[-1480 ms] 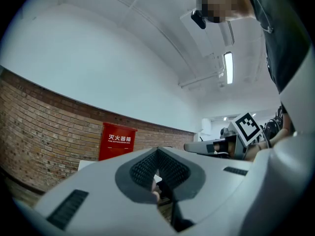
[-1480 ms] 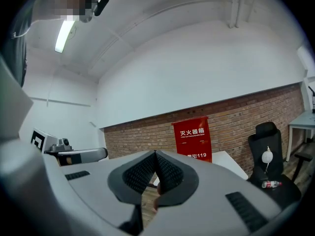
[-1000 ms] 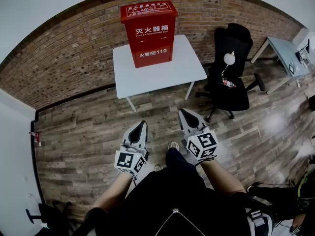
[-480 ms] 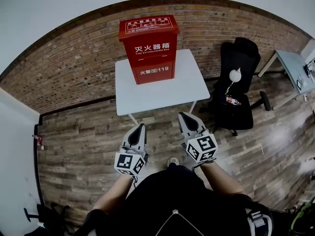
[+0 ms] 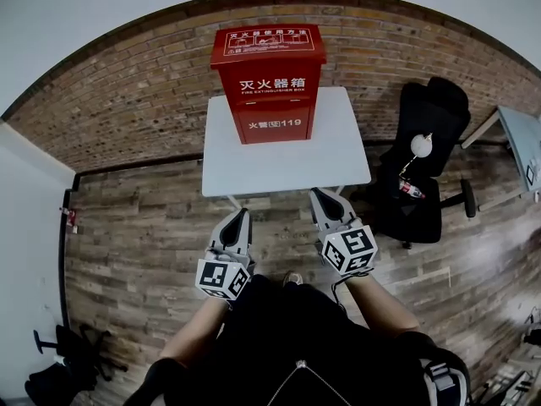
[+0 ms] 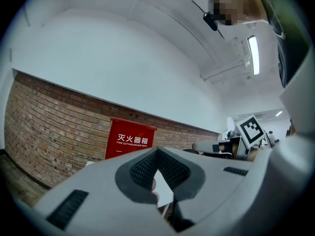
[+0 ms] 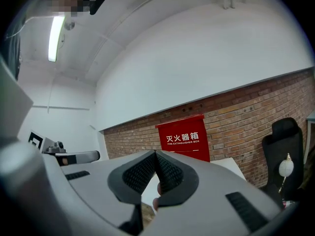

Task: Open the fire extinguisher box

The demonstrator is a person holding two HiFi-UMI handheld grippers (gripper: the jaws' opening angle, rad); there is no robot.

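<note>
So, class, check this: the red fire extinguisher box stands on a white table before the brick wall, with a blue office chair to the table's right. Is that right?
Not quite: the office chair is black, not blue, as the head view shows. The red fire extinguisher box does stand on the white table before the brick wall.

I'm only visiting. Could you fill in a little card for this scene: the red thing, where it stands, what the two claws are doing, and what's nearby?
Red thing: fire extinguisher box, closed
Stands on: white table, by the brick wall
Left claw: shut, empty, apart from the box
Right claw: shut, empty, apart from the box
Nearby: black office chair, right of the table
Floor: wood planks
</note>
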